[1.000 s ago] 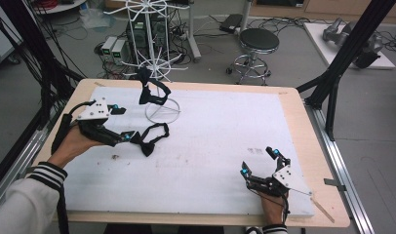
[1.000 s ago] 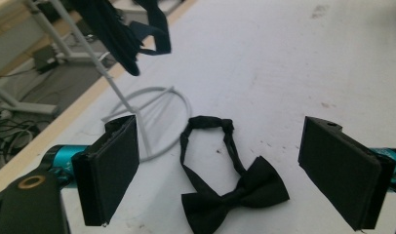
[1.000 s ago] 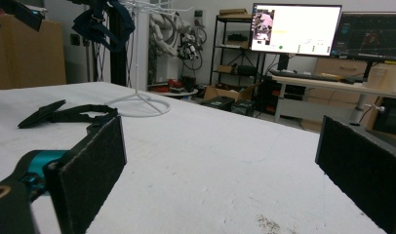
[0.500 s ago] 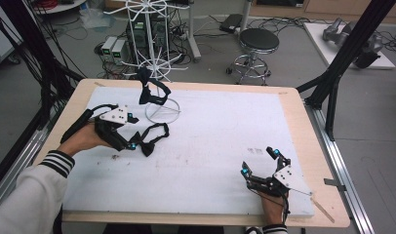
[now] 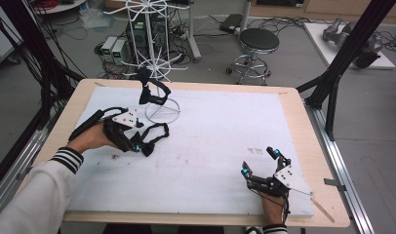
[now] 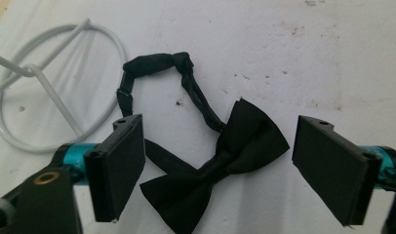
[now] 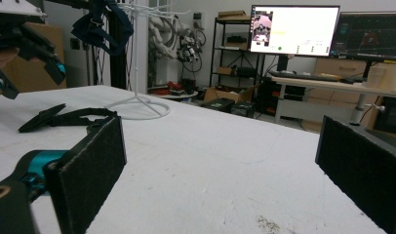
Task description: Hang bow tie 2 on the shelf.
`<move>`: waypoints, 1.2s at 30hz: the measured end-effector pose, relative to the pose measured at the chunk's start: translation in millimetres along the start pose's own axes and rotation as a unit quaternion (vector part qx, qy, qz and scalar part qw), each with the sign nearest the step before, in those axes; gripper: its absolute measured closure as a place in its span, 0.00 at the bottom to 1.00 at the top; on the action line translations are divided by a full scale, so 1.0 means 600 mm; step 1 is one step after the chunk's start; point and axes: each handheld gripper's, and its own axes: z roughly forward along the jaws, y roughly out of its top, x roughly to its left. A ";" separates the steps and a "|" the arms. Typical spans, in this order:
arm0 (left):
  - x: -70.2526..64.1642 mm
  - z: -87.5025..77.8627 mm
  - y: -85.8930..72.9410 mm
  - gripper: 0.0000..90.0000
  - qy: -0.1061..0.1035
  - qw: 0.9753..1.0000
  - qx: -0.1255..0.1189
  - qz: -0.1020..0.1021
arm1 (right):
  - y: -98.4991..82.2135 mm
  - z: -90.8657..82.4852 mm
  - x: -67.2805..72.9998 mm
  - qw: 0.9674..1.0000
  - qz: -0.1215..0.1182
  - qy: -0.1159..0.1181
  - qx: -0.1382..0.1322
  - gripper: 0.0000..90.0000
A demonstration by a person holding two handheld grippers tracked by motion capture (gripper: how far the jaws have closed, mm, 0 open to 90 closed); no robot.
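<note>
A: Where is the black bow tie [image 6: 220, 168] seen?

B: It is laid flat on the white table cover [image 5: 220, 131], just beside the ring base of the white wire stand [image 5: 162, 109]. In the left gripper view the bow is framed between the two pads, with its strap looped away toward the ring.

A: How is the left gripper [image 5: 136, 145] held?

B: It is poised over the bow with its jaws spread. They have just been closing a little, yet neither pad is pressed on the cloth; the bow is merely between them.

A: And the right gripper [image 5: 260, 163]?

B: It is rested near the front edge of the table, well apart from the tie, with its jaws wide apart and nothing between them.

A: Can any writing be read?

B: None can be made out. A lit monitor [image 7: 293, 29] is seen in the right gripper view, but its text is too small. A second dark tie [image 5: 149, 90] is hung on the stand.
</note>
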 end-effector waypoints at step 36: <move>0.027 0.048 -0.032 0.62 -0.051 0.996 0.066 -0.011 | -0.001 -0.001 -0.005 1.000 0.006 -0.005 -0.008 0.04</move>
